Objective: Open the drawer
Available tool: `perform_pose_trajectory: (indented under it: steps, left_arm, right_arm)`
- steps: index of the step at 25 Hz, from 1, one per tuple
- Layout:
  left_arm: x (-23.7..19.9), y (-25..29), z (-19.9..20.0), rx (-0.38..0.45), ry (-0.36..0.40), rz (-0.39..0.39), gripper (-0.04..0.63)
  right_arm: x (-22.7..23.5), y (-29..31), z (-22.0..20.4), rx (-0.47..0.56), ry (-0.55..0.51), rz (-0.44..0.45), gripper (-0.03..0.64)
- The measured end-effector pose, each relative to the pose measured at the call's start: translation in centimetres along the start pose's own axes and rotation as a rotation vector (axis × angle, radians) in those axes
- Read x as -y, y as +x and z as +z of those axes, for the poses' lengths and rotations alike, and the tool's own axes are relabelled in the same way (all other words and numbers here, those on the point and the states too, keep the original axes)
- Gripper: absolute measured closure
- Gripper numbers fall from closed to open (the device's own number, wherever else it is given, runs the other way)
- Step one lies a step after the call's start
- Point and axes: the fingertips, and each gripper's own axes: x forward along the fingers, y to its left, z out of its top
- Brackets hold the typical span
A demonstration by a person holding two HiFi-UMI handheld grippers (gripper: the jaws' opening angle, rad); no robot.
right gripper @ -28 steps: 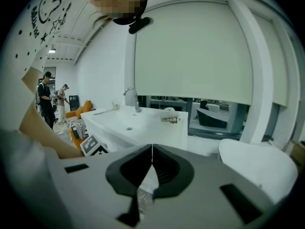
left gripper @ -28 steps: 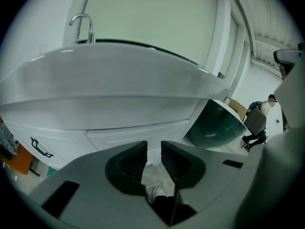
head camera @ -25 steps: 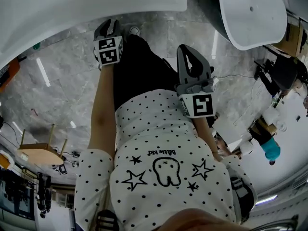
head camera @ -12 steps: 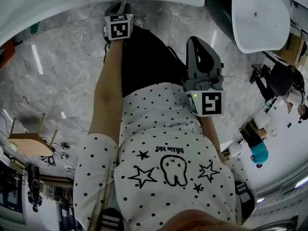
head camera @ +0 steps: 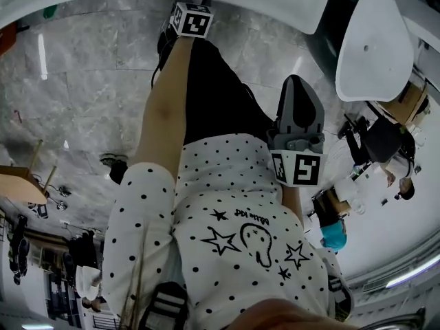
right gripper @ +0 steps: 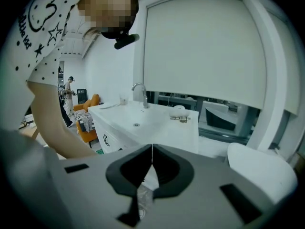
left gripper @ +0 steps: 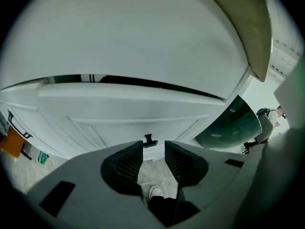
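In the left gripper view a white cabinet fills the frame, with a panelled drawer front (left gripper: 119, 125) below the countertop (left gripper: 143, 42). A small black handle (left gripper: 149, 141) sticks out of that front. My left gripper (left gripper: 153, 149) points down at it, the handle just beyond the tips. Its jaws have just been opening and stand open with nothing between them. In the head view its marker cube (head camera: 191, 19) sits by the counter's edge, the jaws hidden. My right gripper (right gripper: 152, 149) is shut and empty, held near my waist (head camera: 299, 112).
A white vanity (right gripper: 147, 123) with a faucet (right gripper: 139, 93) stands ahead of the right gripper. A white rounded fixture (head camera: 371, 36) is at the upper right. Dark green glass (left gripper: 231, 125) stands right of the cabinet. My shoe (left gripper: 156, 192) rests on the marble floor (head camera: 89, 95).
My left arm has stretched forward and the left gripper has moved toward the counter's edge at the top of the head view. The right gripper has stayed by my waist.
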Motion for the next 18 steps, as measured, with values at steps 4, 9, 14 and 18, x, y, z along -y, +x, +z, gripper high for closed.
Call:
perform_pose_trajectory:
  steps: [4, 9, 14, 18]
  left_arm:
    - [-0.9, 1.1, -0.1, -0.016, -0.012, 0.014, 0.453]
    - [-1.5, 2.5, -0.4, -0.036, -0.011, 0.026, 0.449]
    - [-1.5, 4.2, -1.6, -0.087, -0.039, 0.044, 0.444]
    - [-0.6, 5.0, 0.4, -0.008, -0.021, 0.006, 0.442]
  right_arm:
    - [-0.6, 0.5, -0.2, -0.013, 0.005, 0.007, 0.601]
    - [-0.5, 1.3, -1.0, -0.032, 0.027, 0.012, 0.601]
    - [0.6, 1.5, -2.0, -0.053, 0.052, 0.008, 0.601]
    - [1.1, 1.5, -2.0, -0.056, 0.065, 0.005, 0.601]
